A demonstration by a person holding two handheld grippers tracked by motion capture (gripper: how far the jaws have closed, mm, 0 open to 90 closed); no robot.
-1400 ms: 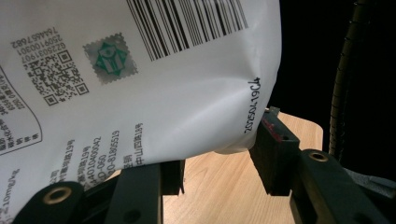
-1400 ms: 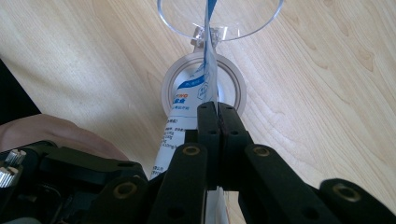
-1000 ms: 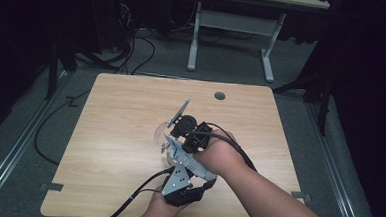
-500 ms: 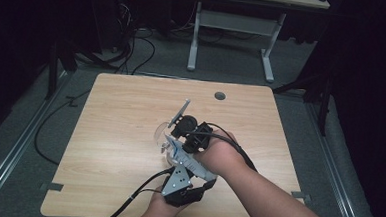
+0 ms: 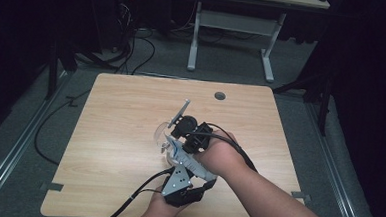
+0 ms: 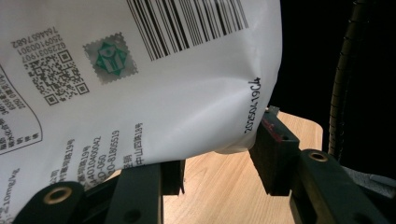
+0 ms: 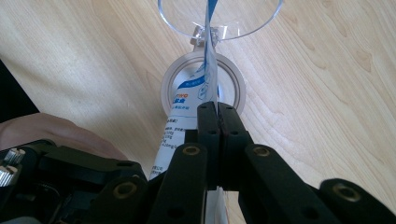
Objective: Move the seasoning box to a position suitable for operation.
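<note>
No visible change: right gripper [image 7: 217, 112] stays clamped on white pouch [image 6: 140, 79] over clear cup [image 7: 219, 18]; left gripper [image 6: 219, 172] open around pouch.

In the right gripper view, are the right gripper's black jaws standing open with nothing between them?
No: the right gripper has its jaws pressed together on the thin edge of the white printed plastic pouch.
</note>
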